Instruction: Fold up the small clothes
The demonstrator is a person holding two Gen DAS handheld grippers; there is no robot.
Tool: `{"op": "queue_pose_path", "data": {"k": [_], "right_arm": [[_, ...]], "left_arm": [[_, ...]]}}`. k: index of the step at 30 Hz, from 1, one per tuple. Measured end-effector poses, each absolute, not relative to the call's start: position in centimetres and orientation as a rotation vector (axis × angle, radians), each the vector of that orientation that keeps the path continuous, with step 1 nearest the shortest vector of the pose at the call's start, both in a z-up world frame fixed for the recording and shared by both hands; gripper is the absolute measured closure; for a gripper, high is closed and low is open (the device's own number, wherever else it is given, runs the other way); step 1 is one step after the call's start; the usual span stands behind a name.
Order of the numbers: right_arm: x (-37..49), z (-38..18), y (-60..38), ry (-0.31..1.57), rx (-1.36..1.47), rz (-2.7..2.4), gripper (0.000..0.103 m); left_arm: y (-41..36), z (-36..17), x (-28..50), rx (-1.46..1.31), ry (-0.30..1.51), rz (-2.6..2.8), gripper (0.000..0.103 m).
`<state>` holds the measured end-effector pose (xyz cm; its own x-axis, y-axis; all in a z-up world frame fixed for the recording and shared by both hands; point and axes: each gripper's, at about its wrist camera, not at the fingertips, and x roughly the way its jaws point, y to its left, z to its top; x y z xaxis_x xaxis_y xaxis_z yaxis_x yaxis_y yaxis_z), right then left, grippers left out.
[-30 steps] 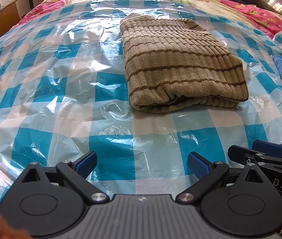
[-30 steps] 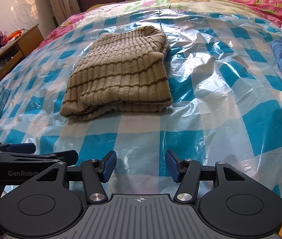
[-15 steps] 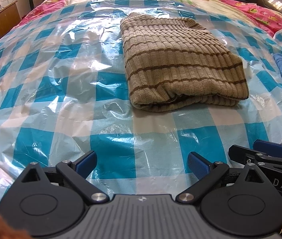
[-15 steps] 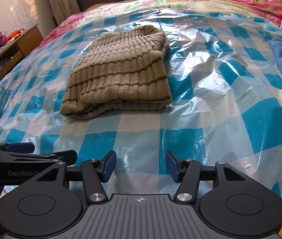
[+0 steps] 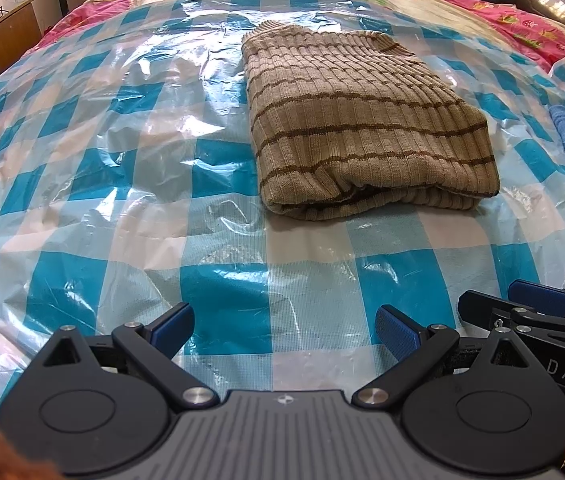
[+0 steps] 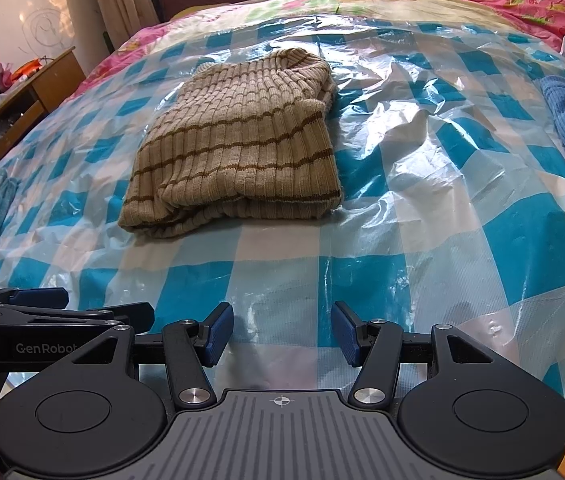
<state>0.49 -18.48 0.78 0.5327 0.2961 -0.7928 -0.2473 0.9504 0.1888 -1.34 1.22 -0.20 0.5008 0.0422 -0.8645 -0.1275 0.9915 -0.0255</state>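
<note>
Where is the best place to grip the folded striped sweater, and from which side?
Probably grip the striped sweater at its near rounded fold edge, coming from the camera side. There the layers bulge thick above the checked plastic sheet, so one gripper can pinch them together.

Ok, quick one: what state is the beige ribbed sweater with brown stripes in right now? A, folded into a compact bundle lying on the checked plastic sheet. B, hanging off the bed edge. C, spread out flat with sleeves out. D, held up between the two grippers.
A: the beige ribbed sweater with brown stripes lies folded on the blue-and-white checked plastic sheet, untouched by either gripper.
</note>
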Motion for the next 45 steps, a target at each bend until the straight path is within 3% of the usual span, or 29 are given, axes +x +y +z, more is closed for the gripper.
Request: {"op": "queue_pose_path", "data": {"k": [45], "right_arm": [[0.30, 0.64, -18.49, 0.966, 0.053, 0.314, 0.049]], "left_arm": [[1.22, -0.33, -1.30, -0.100, 1.063, 0.108, 0.002]]}}
